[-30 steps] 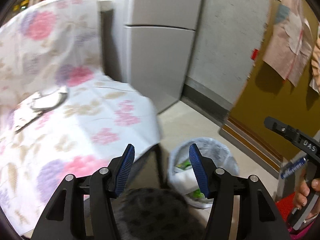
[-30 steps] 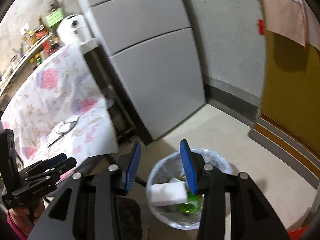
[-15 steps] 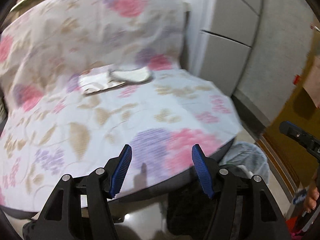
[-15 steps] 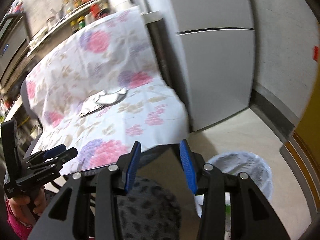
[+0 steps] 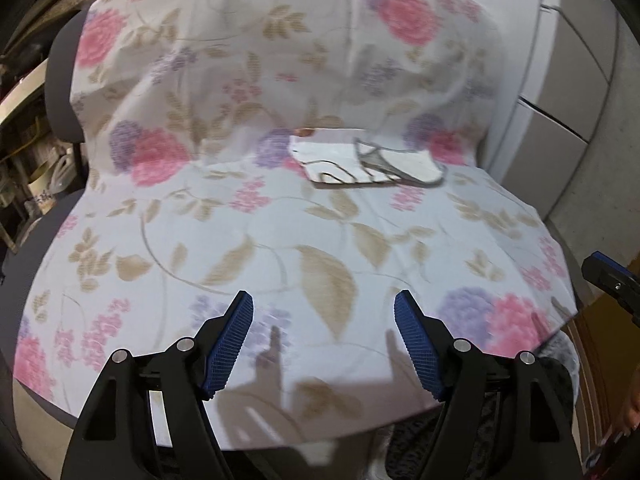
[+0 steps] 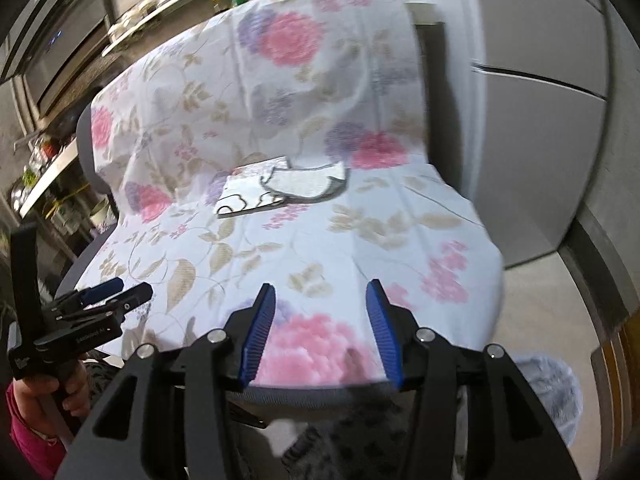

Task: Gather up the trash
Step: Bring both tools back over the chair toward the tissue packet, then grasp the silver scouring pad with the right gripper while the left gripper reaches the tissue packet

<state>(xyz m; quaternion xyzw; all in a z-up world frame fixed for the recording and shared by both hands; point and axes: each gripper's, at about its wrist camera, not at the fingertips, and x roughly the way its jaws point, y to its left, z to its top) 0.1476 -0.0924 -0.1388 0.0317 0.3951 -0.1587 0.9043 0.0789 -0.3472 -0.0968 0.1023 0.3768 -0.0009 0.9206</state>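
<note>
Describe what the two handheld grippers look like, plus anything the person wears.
Both are black plastic frames with silver screw heads and two fingers faced with ribbed blue pads. The left gripper also appears side-on in the right wrist view, showing small white lettering on its black body and a pistol-style handle. The right gripper matches it. A magenta sleeve shows at the left hand.
</note>
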